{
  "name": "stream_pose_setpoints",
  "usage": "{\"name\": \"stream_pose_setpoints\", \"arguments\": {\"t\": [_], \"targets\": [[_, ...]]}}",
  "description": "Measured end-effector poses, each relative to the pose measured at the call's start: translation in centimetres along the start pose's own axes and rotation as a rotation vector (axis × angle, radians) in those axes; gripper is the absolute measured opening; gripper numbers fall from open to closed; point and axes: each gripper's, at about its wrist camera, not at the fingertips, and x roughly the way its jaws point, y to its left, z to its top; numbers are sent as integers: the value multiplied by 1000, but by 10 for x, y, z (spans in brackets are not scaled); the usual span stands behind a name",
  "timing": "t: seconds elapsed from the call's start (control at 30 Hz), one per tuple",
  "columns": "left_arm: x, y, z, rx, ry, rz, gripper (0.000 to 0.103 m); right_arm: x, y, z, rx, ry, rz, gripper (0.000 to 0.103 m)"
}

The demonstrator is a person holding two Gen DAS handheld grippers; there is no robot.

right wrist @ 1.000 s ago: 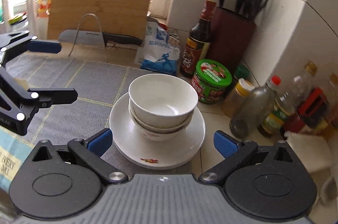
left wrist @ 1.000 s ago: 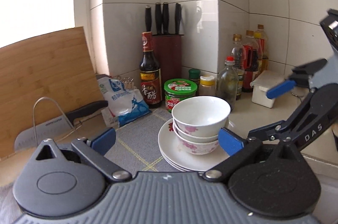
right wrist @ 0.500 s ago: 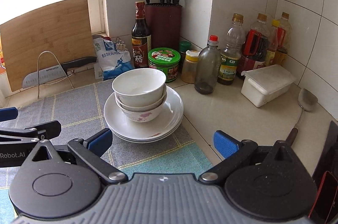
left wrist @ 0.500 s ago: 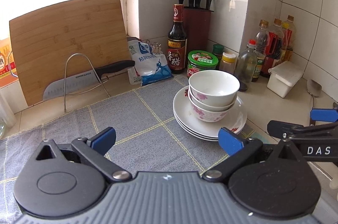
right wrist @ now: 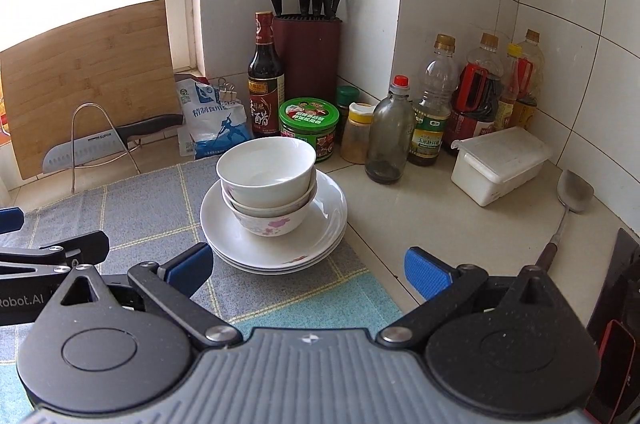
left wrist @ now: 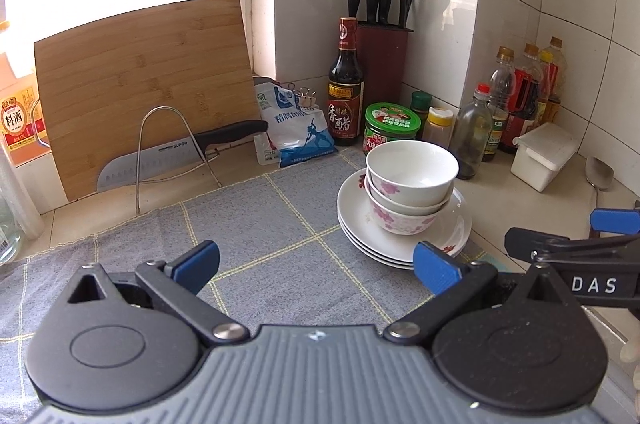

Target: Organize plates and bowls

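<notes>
Between the left gripper jaws and well ahead: grey checked mat, nothing gripped, jaws spread wide. Vs 0.5 s ago both views barely changed, slight pull-back and tilt; vs 1.0 s ago both grippers have backed well away from the stack, which filled the gap between the jaws then

Left of the left jaws: bamboo cutting board leaning on the wall, knife resting in a wire rack in front of it. Ahead, past the mat: salt bag, dark sauce bottle, knife block holding black-handled knives

Ahead-right of the left jaws: plates stacked on the mat's right edge, bowls nested on top, top bowl looks empty. Stack sits upright, untouched by either gripper

Right gripper jaws also wide, holding nothing; plates and bowls lie just ahead, toward its left finger. Behind the stack: green-lid jar. Right of the right jaws: white lidded box, contents not visible, and a spatula flat on the counter
</notes>
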Motion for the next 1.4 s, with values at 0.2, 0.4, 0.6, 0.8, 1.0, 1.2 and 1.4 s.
{"name": "stream_pose_setpoints", "arguments": {"t": [0.2, 0.4, 0.6, 0.8, 1.0, 1.2, 1.4], "targets": [[0, 1, 1, -9, -2, 5, 102, 0, 1, 1, -1, 0, 0, 103], [-1, 2, 2, -14, -4, 3, 102, -1, 2, 4, -1, -6, -7, 103], [-1, 2, 3, -17, 0, 4, 102, -1, 3, 4, -6, -8, -14, 103], [-1, 3, 4, -18, 3, 5, 102, -1, 4, 5, -4, -7, -16, 103], [-1, 4, 4, -19, 0, 4, 102, -2, 4, 5, -5, -9, -18, 103], [0, 4, 4, -22, 1, 5, 102, -1, 5, 7, -11, -11, -23, 103], [0, 4, 4, -22, 0, 4, 102, -2, 5, 7, -9, -12, -24, 103]]}}
